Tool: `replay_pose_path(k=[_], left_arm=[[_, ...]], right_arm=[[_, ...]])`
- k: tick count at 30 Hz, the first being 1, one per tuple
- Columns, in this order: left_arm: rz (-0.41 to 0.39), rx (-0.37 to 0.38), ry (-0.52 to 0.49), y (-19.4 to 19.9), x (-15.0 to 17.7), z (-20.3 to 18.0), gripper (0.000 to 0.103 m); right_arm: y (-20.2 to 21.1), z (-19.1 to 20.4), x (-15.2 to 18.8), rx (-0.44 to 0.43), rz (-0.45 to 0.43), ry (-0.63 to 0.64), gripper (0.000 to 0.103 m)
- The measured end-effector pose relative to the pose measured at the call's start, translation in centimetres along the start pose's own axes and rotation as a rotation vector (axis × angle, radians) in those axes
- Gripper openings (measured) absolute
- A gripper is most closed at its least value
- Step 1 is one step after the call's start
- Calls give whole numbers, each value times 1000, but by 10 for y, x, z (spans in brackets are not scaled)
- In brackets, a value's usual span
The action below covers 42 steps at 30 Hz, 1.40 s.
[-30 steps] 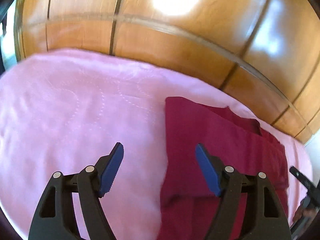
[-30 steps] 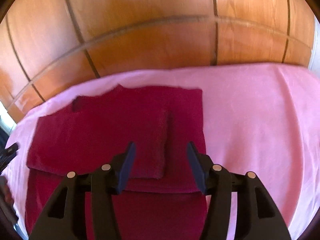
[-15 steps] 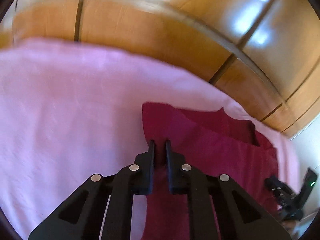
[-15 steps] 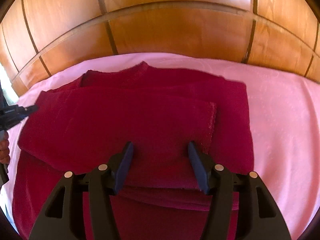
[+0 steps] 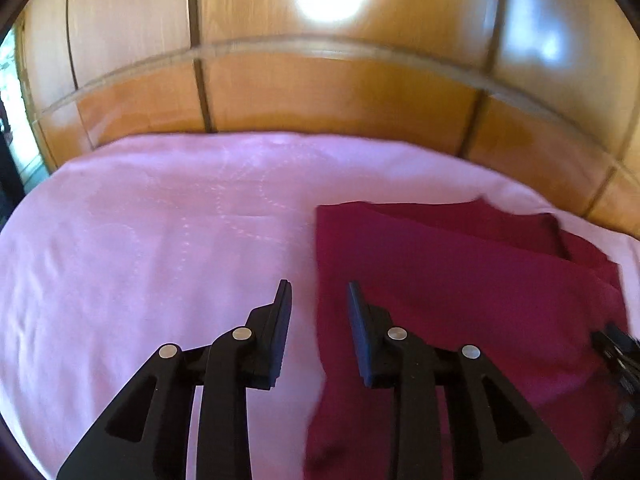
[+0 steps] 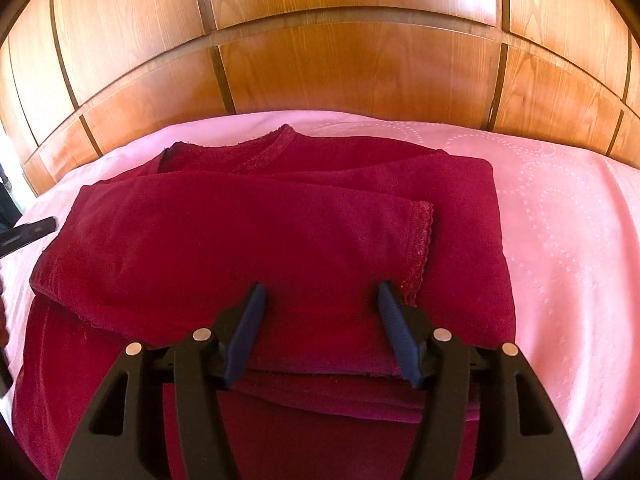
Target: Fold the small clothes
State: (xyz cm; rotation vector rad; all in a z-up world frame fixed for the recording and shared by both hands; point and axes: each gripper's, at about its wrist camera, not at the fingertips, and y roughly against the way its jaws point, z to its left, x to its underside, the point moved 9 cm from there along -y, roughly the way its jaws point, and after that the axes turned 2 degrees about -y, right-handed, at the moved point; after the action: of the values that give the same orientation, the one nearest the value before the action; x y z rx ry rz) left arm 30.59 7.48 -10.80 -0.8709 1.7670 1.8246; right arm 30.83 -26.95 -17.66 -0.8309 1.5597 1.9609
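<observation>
A dark red garment (image 6: pixel 256 248) lies partly folded on the pink bedspread (image 6: pixel 560 240), its neckline (image 6: pixel 264 152) at the far side and a sleeve folded across, the sleeve hem (image 6: pixel 420 248) at the right. In the left wrist view the garment (image 5: pixel 460 280) lies to the right. My left gripper (image 5: pixel 318 296) is partly open and empty, straddling the garment's left edge. My right gripper (image 6: pixel 322 300) is open and empty just above the folded sleeve. The right gripper's tip shows at the left wrist view's right edge (image 5: pixel 616 348).
A glossy wooden panelled headboard (image 6: pixel 352 60) rises behind the bed. Bare pink bedspread (image 5: pixel 140 260) stretches left of the garment. The left gripper's tip shows at the left edge of the right wrist view (image 6: pixel 28 232).
My left gripper, open a second ago, shut at the garment's left edge half a second ago and has opened part way again. My right gripper stayed open and moved closer over the folded sleeve.
</observation>
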Motion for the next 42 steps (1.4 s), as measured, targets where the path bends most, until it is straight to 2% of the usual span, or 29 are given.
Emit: replay_pose_path(k=[4, 6, 7, 9, 12, 17, 19, 21, 22, 25, 27, 34, 42], left_arm=[[-14, 77, -113, 21, 25, -40, 28], [11, 66, -183, 15, 40, -58, 28], [53, 42, -203, 3, 50, -61, 28], [91, 48, -182, -14, 56, -60, 28], [100, 59, -147, -18, 52, -60, 29], [87, 78, -88, 7, 56, -49, 29], [84, 77, -65, 16, 61, -46, 28], [77, 95, -46, 32, 69, -42, 39], [70, 92, -41, 39, 72, -39, 52], [46, 87, -36, 60, 86, -28, 54], [56, 83, -42, 67, 97, -20, 54], [88, 72, -34, 83, 128, 1, 54], [69, 80, -47, 110, 147, 3, 54]], right_arm=[[1, -1, 0, -2, -1, 0, 61], [2, -2, 0, -7, -2, -4, 61], [2, -2, 0, -9, -2, -6, 61], [2, -3, -1, -21, -4, -14, 61], [1, -5, -1, -34, -2, -25, 61], [0, -3, -1, -37, -8, -15, 63], [0, 0, -1, -28, -4, 7, 72], [0, 2, -1, -4, 4, 26, 75], [1, 3, -2, 11, 13, 38, 80], [14, 5, 1, 16, 19, 40, 90], [25, 2, 6, 12, 15, 24, 91], [62, -12, 48, 1, 54, -20, 91], [106, -25, 104, 3, 80, -35, 92]])
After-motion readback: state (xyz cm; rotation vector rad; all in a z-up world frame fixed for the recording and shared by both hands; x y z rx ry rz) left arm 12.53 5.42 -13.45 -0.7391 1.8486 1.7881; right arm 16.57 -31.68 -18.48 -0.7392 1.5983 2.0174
